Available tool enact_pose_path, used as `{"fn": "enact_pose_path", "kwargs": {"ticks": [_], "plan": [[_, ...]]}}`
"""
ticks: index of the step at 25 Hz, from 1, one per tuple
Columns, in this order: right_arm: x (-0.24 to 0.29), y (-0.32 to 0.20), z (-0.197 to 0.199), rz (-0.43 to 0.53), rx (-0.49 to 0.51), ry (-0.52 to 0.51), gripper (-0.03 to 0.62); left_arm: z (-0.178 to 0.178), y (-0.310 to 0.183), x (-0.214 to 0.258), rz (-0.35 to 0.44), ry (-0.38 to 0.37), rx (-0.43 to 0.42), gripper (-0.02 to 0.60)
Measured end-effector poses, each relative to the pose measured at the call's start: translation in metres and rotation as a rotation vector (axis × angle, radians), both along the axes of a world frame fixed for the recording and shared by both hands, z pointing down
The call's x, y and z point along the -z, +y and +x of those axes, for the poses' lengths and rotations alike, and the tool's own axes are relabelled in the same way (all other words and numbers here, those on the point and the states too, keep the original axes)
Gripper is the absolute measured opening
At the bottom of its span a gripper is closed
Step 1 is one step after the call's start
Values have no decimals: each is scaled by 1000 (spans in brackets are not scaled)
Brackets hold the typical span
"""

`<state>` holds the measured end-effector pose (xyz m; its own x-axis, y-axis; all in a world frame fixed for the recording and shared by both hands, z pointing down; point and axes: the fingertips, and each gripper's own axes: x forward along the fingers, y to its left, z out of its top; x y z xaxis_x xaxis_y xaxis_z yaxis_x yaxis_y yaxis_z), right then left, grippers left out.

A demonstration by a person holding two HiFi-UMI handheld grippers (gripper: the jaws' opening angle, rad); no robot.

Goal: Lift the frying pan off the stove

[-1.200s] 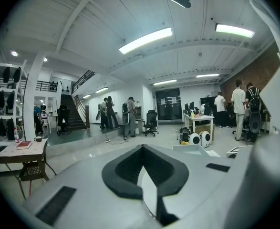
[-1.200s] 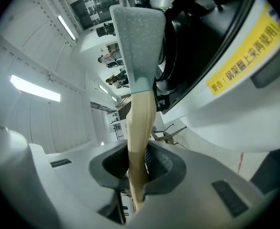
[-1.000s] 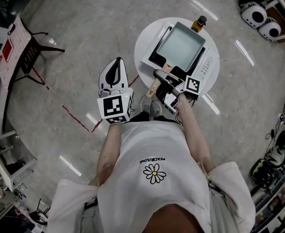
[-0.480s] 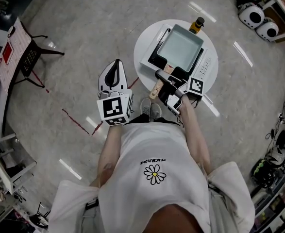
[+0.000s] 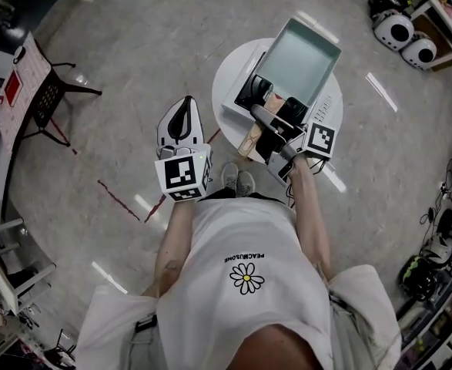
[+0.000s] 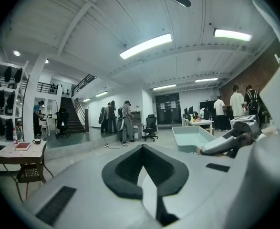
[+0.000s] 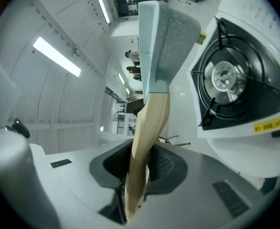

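A pale teal square frying pan (image 5: 301, 58) with a wooden handle (image 5: 250, 139) hangs tilted above the white gas stove (image 5: 322, 106), whose black burner (image 5: 262, 92) shows bare beneath it. My right gripper (image 5: 268, 126) is shut on the handle. In the right gripper view the handle (image 7: 148, 128) runs out from between the jaws of the right gripper (image 7: 139, 178) up to the pan (image 7: 171, 37), with the burner (image 7: 225, 78) at the right. My left gripper (image 5: 179, 126) hovers left of the table, shut and empty (image 6: 142, 173).
The stove sits on a small round white table (image 5: 227, 72). A black chair (image 5: 50, 89) stands at the far left. White rounded cases (image 5: 406, 37) lie at the top right. Several people stand far off by desks (image 6: 116, 123).
The right gripper has raised the pan off the stove and tipped it away, which uncovered the burner. The left gripper has stayed put.
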<state>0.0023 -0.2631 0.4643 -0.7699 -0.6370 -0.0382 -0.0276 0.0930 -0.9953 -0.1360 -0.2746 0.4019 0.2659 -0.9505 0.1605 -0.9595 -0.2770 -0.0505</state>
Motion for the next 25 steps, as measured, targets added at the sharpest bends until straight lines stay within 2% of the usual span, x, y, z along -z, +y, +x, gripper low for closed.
{"fn": "enact_pose_path", "kwargs": {"ticks": [7, 10, 13, 20, 25], "plan": [[82, -6, -10, 283, 15, 132, 66, 2, -3, 18, 49, -11, -24, -2], [106, -1, -15, 397, 26, 223, 66, -1, -2, 25, 66, -3, -22, -1], [123, 5, -18, 504, 40, 320, 66, -3, -1, 32, 79, 11, -16, -1], [141, 29, -32, 722, 101, 463, 67, -2, 7, 52, 121, 42, -6, -2], [145, 40, -52, 823, 126, 506, 66, -6, 10, 66, 161, 31, -2, -2]]}}
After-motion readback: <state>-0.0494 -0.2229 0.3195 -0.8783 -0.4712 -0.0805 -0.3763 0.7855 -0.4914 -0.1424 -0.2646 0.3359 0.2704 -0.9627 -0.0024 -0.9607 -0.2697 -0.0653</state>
